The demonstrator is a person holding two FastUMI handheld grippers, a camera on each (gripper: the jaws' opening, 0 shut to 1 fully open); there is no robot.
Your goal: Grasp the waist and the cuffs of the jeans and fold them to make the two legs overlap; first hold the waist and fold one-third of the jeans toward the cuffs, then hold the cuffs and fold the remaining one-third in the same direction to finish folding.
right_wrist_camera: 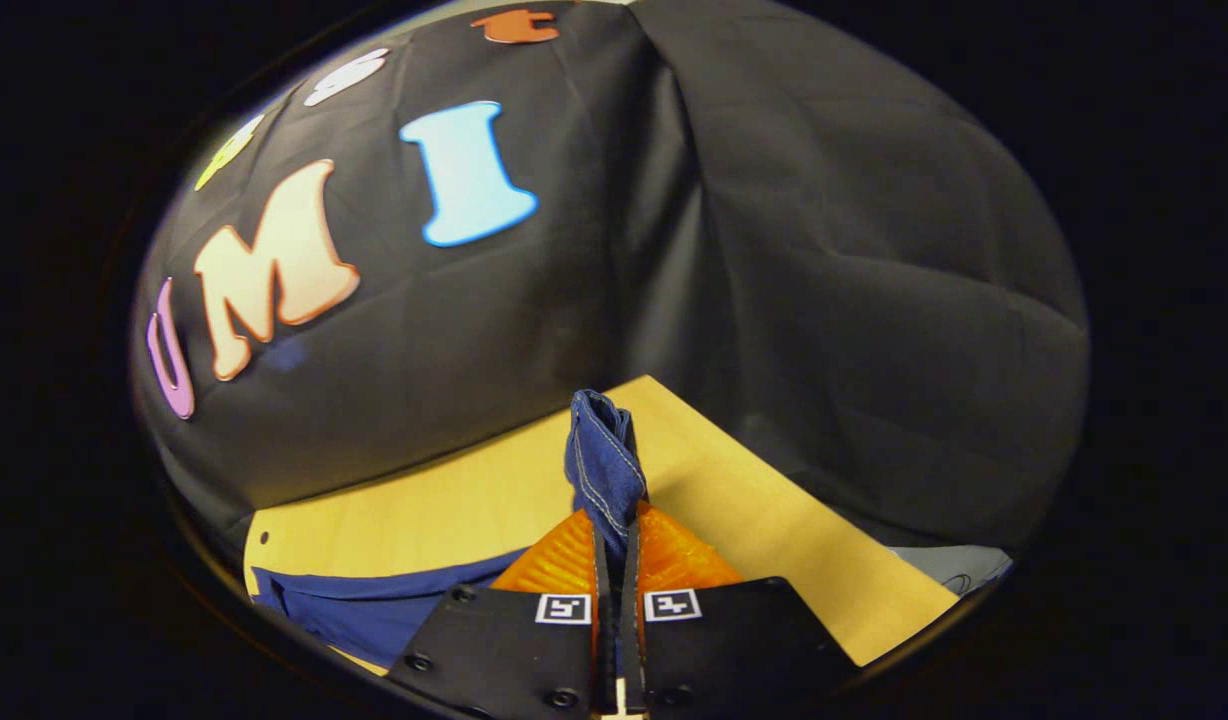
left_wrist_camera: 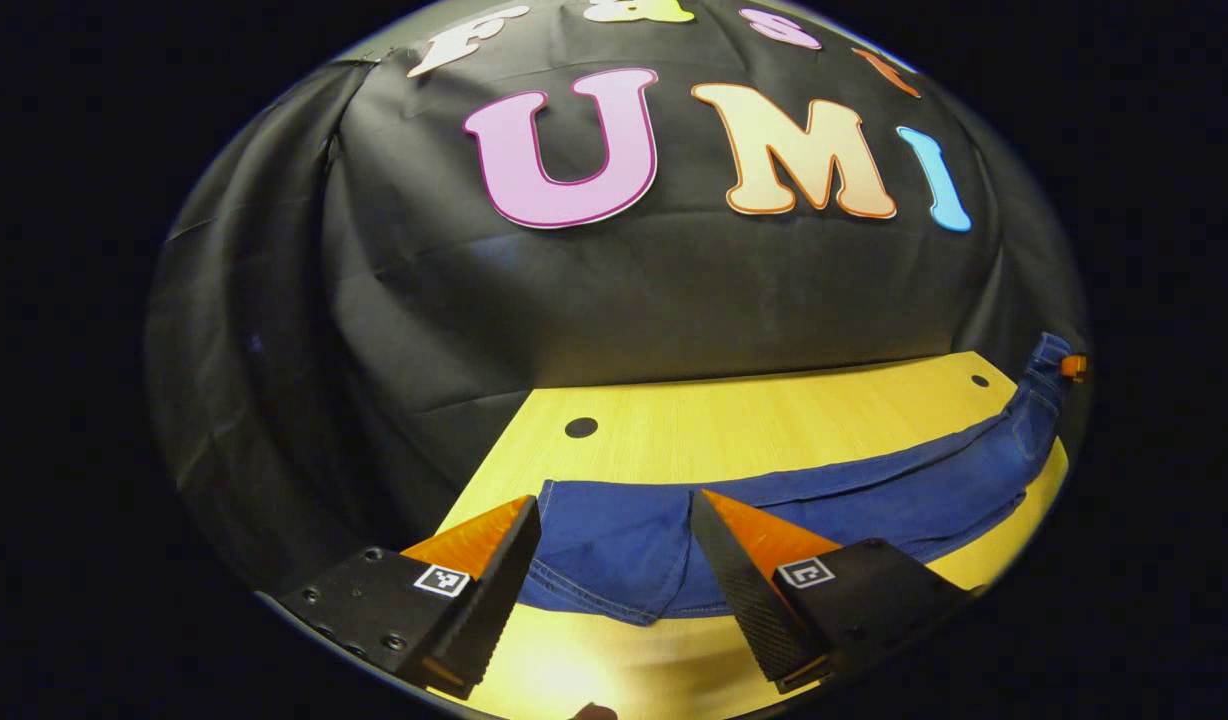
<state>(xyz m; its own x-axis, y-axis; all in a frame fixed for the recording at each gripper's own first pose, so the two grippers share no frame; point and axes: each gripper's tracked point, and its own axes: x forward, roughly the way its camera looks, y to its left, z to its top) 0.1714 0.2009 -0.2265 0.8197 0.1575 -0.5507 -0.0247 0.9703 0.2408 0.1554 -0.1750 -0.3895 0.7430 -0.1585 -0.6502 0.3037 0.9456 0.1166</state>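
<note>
Pinching one end of the jeans (right_wrist_camera: 604, 470), probably the cuffs, the right gripper (right_wrist_camera: 614, 560) starts the leg-overlap fold. The left gripper (left_wrist_camera: 614, 560) hovers spread over the other end and must close there next.

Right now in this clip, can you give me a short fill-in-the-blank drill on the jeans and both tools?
1. The right tool is ___ on a bunched end of the jeans.
2. The left tool hovers with its jaws ___ above the jeans.
3. The jeans lie stretched across a ___ table.
4. The jeans are ___ in colour.

Missing words: shut; open; wooden; blue
</note>
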